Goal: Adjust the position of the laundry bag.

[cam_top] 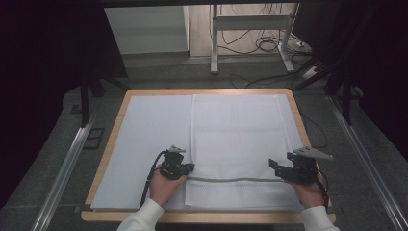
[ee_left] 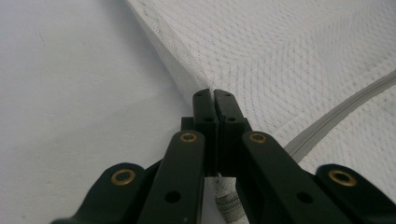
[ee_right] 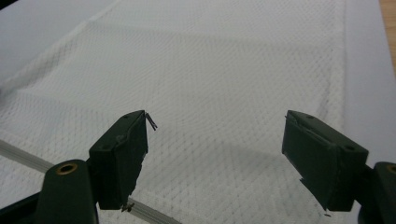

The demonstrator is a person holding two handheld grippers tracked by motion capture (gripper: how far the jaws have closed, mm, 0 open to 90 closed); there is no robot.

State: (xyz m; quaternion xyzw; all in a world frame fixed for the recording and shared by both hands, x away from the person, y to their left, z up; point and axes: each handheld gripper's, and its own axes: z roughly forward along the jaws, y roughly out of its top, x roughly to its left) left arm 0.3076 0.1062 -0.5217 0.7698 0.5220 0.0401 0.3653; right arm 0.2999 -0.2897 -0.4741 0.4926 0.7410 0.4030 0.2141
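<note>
A white mesh bag [cam_top: 238, 134] lies flat on the right half of the white-covered table [cam_top: 113, 134], with a grey zipper [cam_top: 235, 180] running across it near the front. My left gripper [cam_top: 189, 167] sits at the bag's left edge by the zipper's end. In the left gripper view its jaws [ee_left: 214, 95] are pressed together on that edge of the mesh bag [ee_left: 303, 56], and a strip of fabric shows between them lower down. My right gripper [cam_top: 273, 166] hovers at the bag's right side. In the right gripper view it [ee_right: 215, 122] stands open over the mesh [ee_right: 224, 70], nothing between its jaws.
A white sheet [cam_top: 154, 134] covers the wooden table top. Metal rails [cam_top: 67, 163] run along the floor on both sides. Behind the table stand a metal frame [cam_top: 214, 43] and loose cables [cam_top: 269, 43] on the floor.
</note>
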